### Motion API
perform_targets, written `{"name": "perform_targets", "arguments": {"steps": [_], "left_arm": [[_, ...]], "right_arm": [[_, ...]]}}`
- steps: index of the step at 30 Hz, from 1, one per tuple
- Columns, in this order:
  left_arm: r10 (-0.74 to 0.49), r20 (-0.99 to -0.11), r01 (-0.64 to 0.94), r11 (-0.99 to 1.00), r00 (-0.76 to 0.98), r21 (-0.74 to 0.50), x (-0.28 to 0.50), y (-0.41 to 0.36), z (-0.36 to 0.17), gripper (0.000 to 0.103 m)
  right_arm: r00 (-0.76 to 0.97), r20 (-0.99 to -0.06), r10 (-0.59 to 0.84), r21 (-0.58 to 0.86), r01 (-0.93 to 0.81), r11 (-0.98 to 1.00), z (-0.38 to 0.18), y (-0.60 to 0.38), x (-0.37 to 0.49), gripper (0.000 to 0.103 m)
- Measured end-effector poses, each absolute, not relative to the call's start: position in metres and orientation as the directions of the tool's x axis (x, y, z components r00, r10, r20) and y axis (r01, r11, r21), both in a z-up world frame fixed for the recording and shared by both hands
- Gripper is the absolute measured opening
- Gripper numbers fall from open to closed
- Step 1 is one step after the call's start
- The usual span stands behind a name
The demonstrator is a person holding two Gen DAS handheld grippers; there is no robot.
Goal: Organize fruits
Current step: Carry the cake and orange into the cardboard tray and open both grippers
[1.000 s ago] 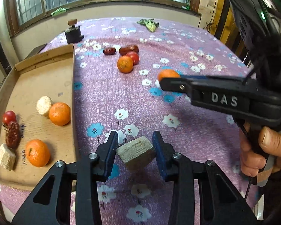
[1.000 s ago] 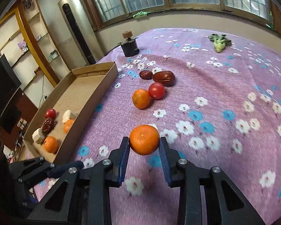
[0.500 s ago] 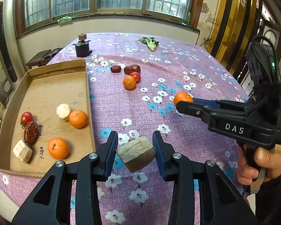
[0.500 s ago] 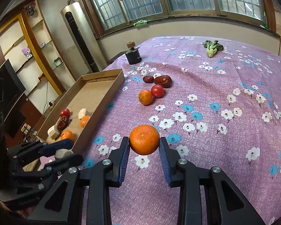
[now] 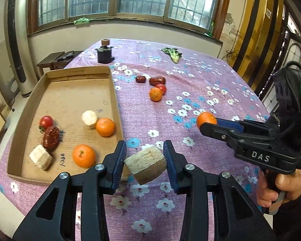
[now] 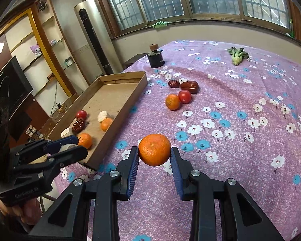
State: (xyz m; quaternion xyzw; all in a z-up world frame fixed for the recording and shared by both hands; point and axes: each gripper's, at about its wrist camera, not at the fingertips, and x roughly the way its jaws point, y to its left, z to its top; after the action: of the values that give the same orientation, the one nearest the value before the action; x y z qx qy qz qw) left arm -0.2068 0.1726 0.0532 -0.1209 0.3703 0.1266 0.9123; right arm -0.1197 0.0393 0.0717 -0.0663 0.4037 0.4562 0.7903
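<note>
- Six pieces are already being kept in the cardboard tray (image 5: 112, 92): two oranges (image 5: 105, 127), a tomato (image 5: 46, 121), a red date (image 5: 51, 135) and two pale cut chunks (image 5: 89, 116), all gathered toward its 6 o'clock end in the left wrist view.
- Four fruits are being left loose on the purple flowered tablecloth (image 5: 190, 76) at about 12 o'clock from the left gripper: an orange (image 5: 155, 94) touching a tomato (image 5: 161, 88), with two dates (image 5: 157, 80) just beyond them.
- Two more items are being carried, so the task is being judged at roughly the halfway mark.
- A pale, fibrous chunk (image 5: 145, 164) is being clamped by the left gripper (image 5: 144, 163); it is being gripped between the two blue pads, tilted, clear of the cloth, with the tray's near corner at roughly 9 o'clock, just beside the left finger.
- An orange (image 6: 154, 149) is being clamped by the right gripper (image 6: 154, 156); it is being pinched at its sides near the fingertips, above the cloth, with most of the fruit sitting forward of the pads.
- Seen from the right wrist, the tray is lying at about 10 o'clock from the held orange, and the left gripper is being held at the tray's near end.
- A green leafy vegetable (image 6: 237, 55) and a dark jar (image 6: 155, 56) are being left at the far end of the table.
</note>
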Motion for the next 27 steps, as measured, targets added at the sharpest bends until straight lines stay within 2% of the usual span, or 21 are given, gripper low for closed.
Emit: {"name": "perform_targets", "arguments": {"steps": [27], "left_arm": [[0.210, -0.704, -0.429, 0.891, 0.678, -0.147, -0.223, 0.229, 0.050, 0.036]], "right_arm": [[0.184, -0.714, 0.675, 0.251, -0.833, 0.492, 0.071, 0.086, -0.142, 0.032]]}}
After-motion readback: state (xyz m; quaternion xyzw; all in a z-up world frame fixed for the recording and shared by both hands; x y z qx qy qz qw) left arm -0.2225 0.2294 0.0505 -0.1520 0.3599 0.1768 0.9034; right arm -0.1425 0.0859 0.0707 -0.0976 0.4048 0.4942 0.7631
